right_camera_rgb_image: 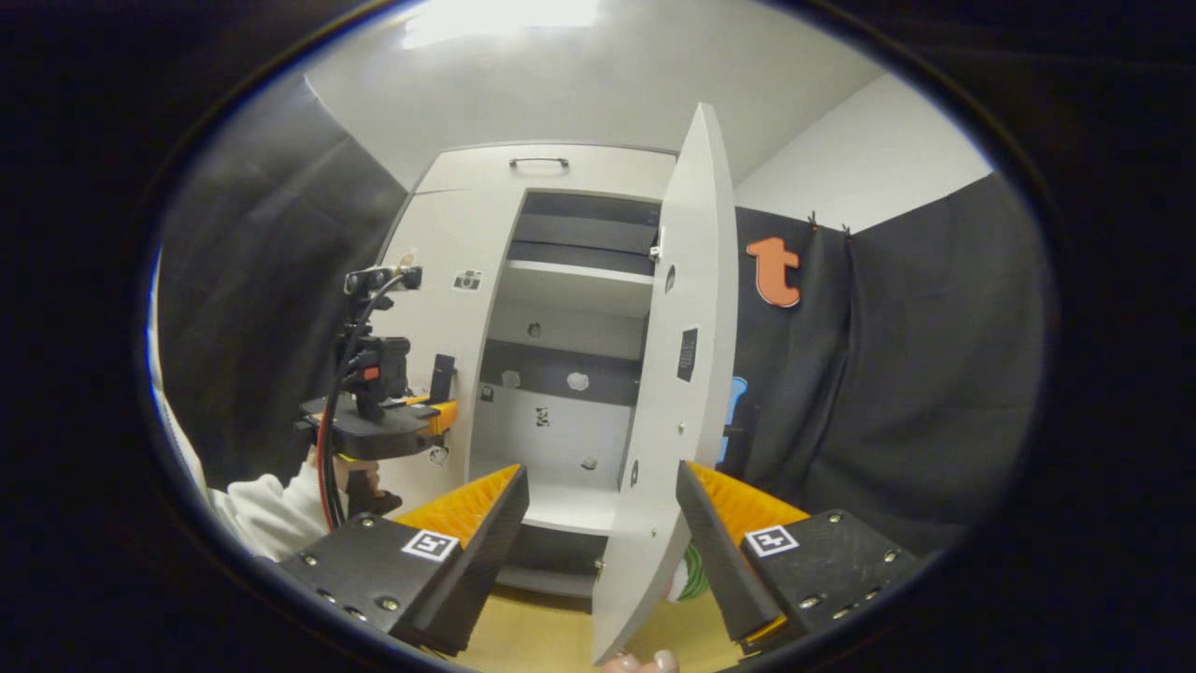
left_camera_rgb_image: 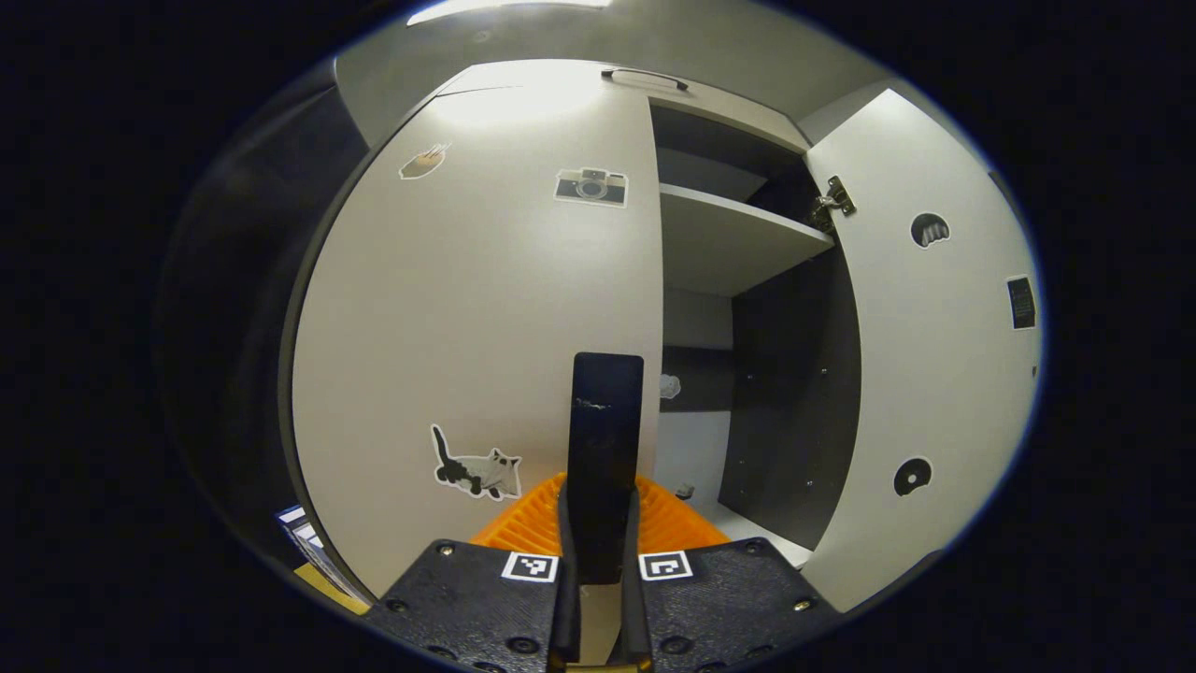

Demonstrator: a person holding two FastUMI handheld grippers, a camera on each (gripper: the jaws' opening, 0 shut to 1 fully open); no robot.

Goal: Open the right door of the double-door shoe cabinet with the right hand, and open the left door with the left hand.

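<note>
One shoe cabinet (right_camera_rgb_image: pixel 551 308), two doors: right door (right_camera_rgb_image: pixel 668 374) swung wide open, left door (left_camera_rgb_image: pixel 486 308) closed. The right gripper (right_camera_rgb_image: pixel 598 523) is spread wide, empty, door edge between its fingers. The left gripper (left_camera_rgb_image: pixel 603 467) looks pinched nearly closed at the left door's edge; can't tell if it's gripping. Its view shows a cat sticker (left_camera_rgb_image: pixel 476 467).

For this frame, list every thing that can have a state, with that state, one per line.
Right door: swung wide open, standing between the right gripper's spread fingers, apparently untouched.
Left door: shut.
Left gripper: shut, fingers together, close to the left door's free edge.
Right gripper: open.
Top drawer: shut, handle untouched.
Upper shelf: bare.
</note>
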